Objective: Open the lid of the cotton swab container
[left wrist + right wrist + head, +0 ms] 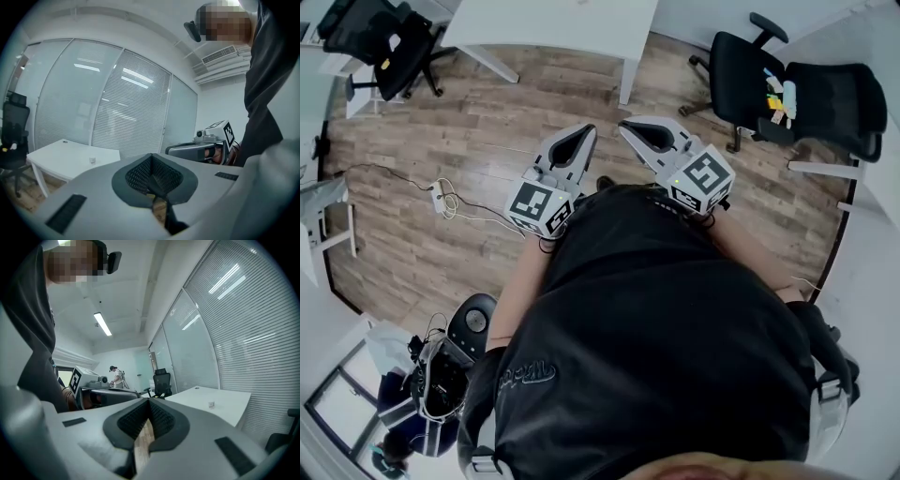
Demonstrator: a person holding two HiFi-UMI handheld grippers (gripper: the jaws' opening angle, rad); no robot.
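Swab container (pixel 92 160) stands in the middle of the counter (pixel 56 161), lid too small to judge, well apart from left gripper (pixel 584 131) and right gripper (pixel 628 125), both with fingers clenched empty, so I'd say nothing's begun.

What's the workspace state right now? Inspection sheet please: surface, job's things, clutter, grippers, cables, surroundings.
Surface: white table ahead, across the wooden floor.
Job's things: one small white object on the table; too small to tell whether it is the swab container.
Clutter: small coloured items among the black chairs at right.
Grippers: left gripper and right gripper both shut, nothing between the jaws, held in front of the person's torso.
Cables: cord with power strip on the floor at left.
Surroundings: glass walls with blinds; another person far off.
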